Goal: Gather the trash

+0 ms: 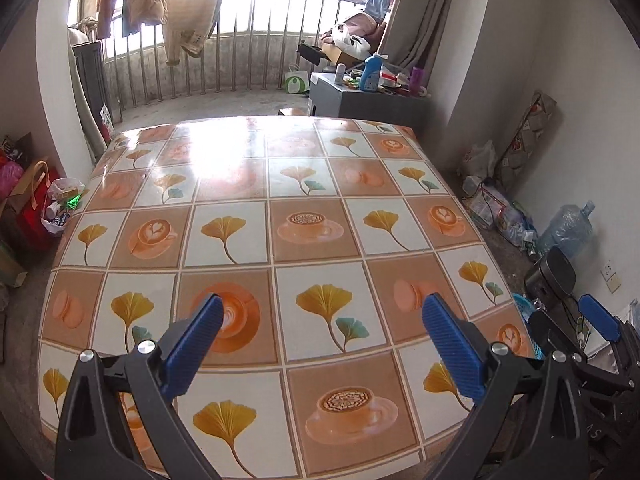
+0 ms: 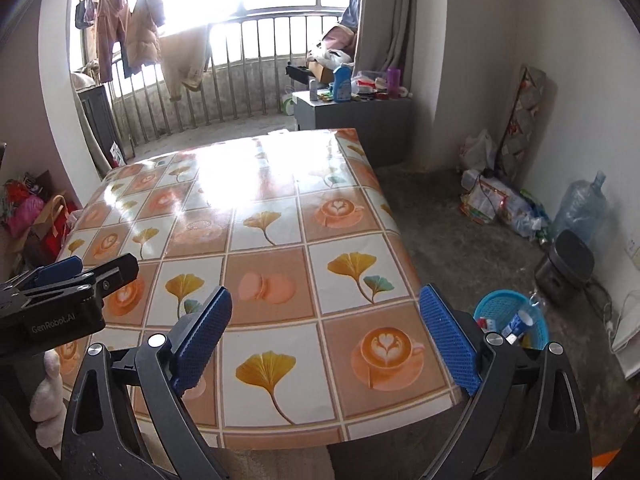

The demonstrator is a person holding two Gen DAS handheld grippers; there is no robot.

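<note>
A table with a glossy cloth of leaf and coffee-cup squares (image 1: 248,216) (image 2: 272,248) fills both views, and no loose trash shows on it. My left gripper (image 1: 322,314) hangs open over the near half, nothing between its blue pads. My right gripper (image 2: 326,306) is open over the table's near right corner, also with nothing in it. A blue plastic basket (image 2: 510,320) (image 1: 528,312) stands on the floor beside that corner and holds a crushed bottle and wrappers. The right gripper shows at the right edge of the left wrist view (image 1: 600,320), the left gripper at the left edge of the right wrist view (image 2: 60,280).
A grey cabinet (image 2: 356,116) with bottles stands beyond the table by the balcony railing. Bags and a big water jug (image 2: 582,204) lie along the right wall, with a dark round appliance (image 2: 566,266) near the basket. Bags crowd the floor at the left (image 1: 36,204).
</note>
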